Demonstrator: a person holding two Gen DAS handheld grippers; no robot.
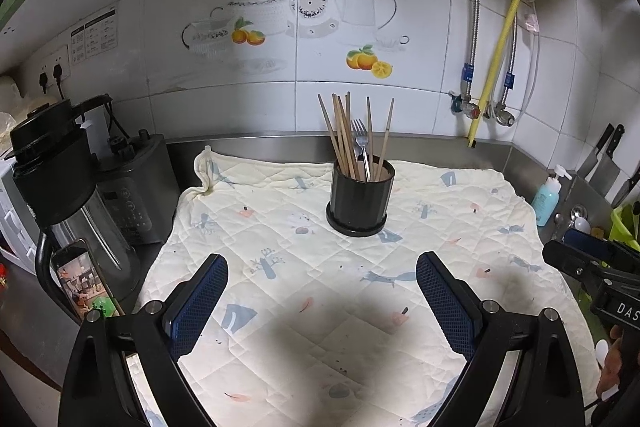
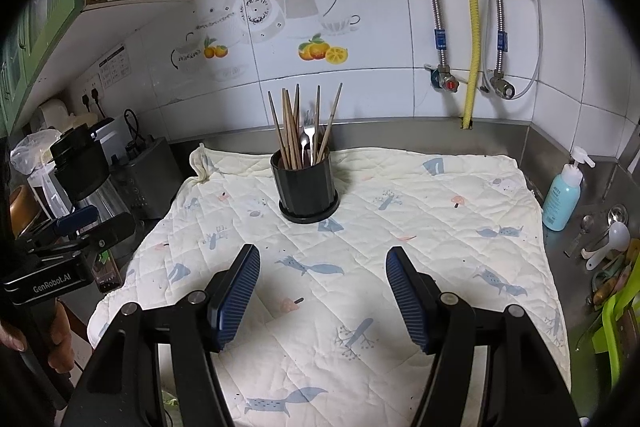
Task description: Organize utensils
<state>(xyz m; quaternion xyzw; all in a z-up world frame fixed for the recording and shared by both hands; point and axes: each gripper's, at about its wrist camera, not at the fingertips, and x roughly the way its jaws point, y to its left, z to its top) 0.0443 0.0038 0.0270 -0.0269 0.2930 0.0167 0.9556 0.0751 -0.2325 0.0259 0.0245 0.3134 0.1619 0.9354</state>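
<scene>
While both grippers hover wide open and empty, the left gripper [image 1: 322, 301] and right gripper [image 2: 323, 293] face the black ribbed plastic utensil holder [image 2: 305, 190] at twelve o'clock on the quilted cloth [image 2: 420, 219], already holding wooden chopsticks [image 2: 290, 131] and a steel fork [image 2: 307, 137]. Sorting looks finished or not begun; next would be reaching for loose spoons [image 2: 612, 239] at three o'clock.

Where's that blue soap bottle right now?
The blue soap bottle stands on the steel counter at the right edge of both views, just past the quilted cloth, in the corner by the tiled wall.
</scene>
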